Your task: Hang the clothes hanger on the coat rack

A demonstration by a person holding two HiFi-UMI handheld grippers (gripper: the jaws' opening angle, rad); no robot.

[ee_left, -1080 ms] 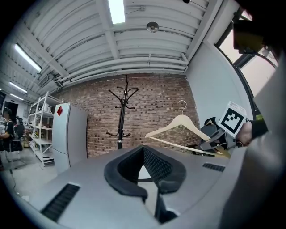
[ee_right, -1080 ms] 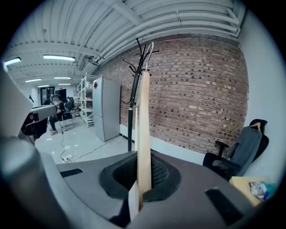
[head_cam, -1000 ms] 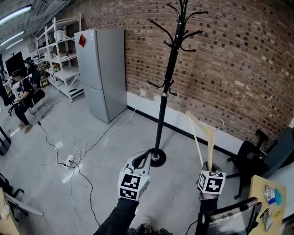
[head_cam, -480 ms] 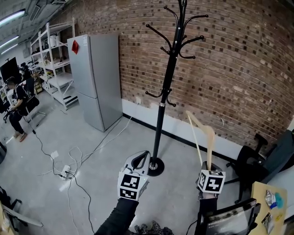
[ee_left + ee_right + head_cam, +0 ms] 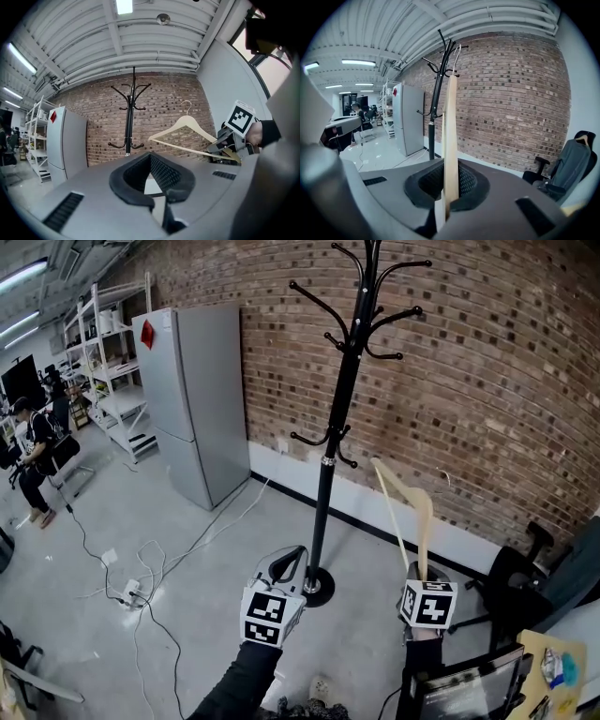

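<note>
The wooden clothes hanger (image 5: 427, 524) stands upright out of the right gripper (image 5: 424, 573), its lower end clamped between the jaws. In the right gripper view the hanger (image 5: 451, 140) rises edge-on from the right gripper (image 5: 448, 180), with both pads pressed against the wood and the metal hook topmost, far above the jaws. The black coat rack (image 5: 436, 93) lies beyond the jaws and just left of the hanger's line, well apart from it.

The left gripper (image 5: 289, 563) is held beside the right one. In its own view the left gripper (image 5: 151, 161) has its jaw tips together with nothing between them. Ahead of those jaws and a little to the left stands the coat rack (image 5: 129, 126). To their right the hanger (image 5: 187, 122) shows side-on, held at one end by the right gripper (image 5: 225, 145).

The coat rack (image 5: 333, 442) stands on the floor in front of a brick wall (image 5: 487, 381). Farther left of both grippers is a grey fridge (image 5: 192, 399).
</note>
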